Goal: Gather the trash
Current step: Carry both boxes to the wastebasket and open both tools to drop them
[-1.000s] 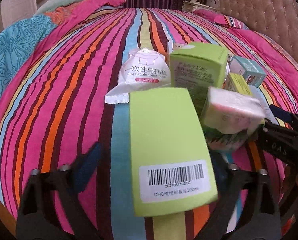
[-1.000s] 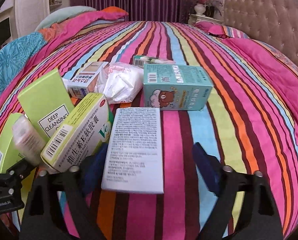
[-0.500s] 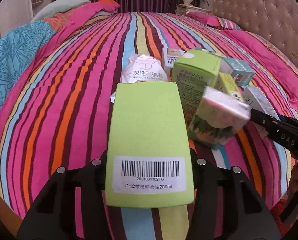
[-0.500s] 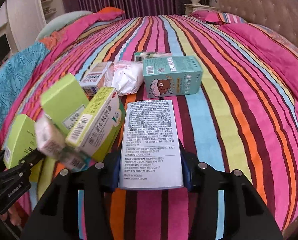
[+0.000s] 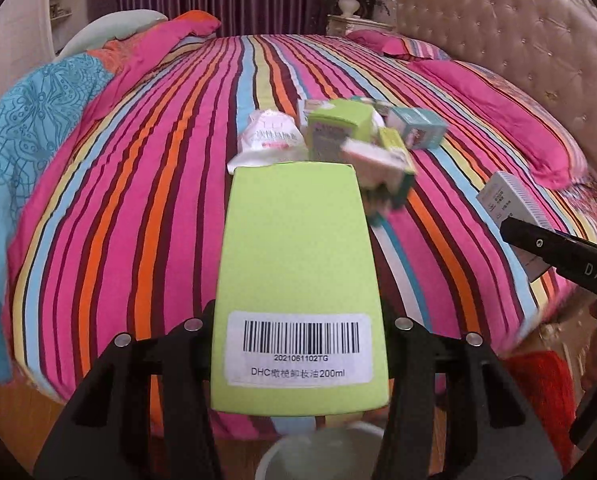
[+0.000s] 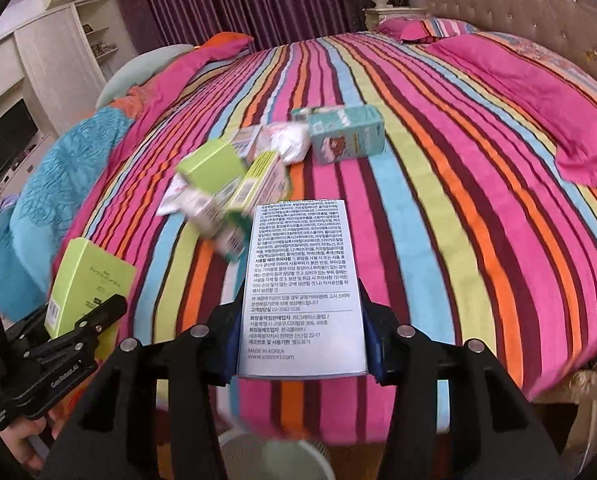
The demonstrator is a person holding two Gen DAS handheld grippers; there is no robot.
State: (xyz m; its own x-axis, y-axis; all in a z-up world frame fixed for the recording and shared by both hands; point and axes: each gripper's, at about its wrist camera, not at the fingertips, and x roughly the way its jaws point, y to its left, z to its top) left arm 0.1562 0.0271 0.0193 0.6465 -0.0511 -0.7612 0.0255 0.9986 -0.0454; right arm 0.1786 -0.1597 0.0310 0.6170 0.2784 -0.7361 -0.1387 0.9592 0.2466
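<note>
My left gripper [image 5: 300, 326] is shut on a lime green box [image 5: 298, 280] with a barcode label, held off the near edge of the bed; it also shows in the right wrist view [image 6: 88, 286]. My right gripper [image 6: 300, 336] is shut on a white box [image 6: 304, 284] printed with Korean text, which also shows in the left wrist view [image 5: 512, 214]. Both boxes hang above a pale bin [image 5: 318, 454], whose rim also shows in the right wrist view [image 6: 274, 458]. Several more boxes and a white packet [image 5: 268, 138] lie in a pile on the striped bed [image 6: 438, 208].
A teal bear box [image 6: 346, 136], a green box [image 6: 214, 168] and a yellow-green box [image 6: 258, 184] sit mid-bed. Pink pillows [image 6: 538, 92] and a tufted headboard [image 5: 518, 40] stand at right, a blue blanket [image 5: 26, 140] at left.
Both grippers closed on their boxes, lifted them and pulled back off the bed's near edge. The bin has come into view below. The pile now lies farther away.
</note>
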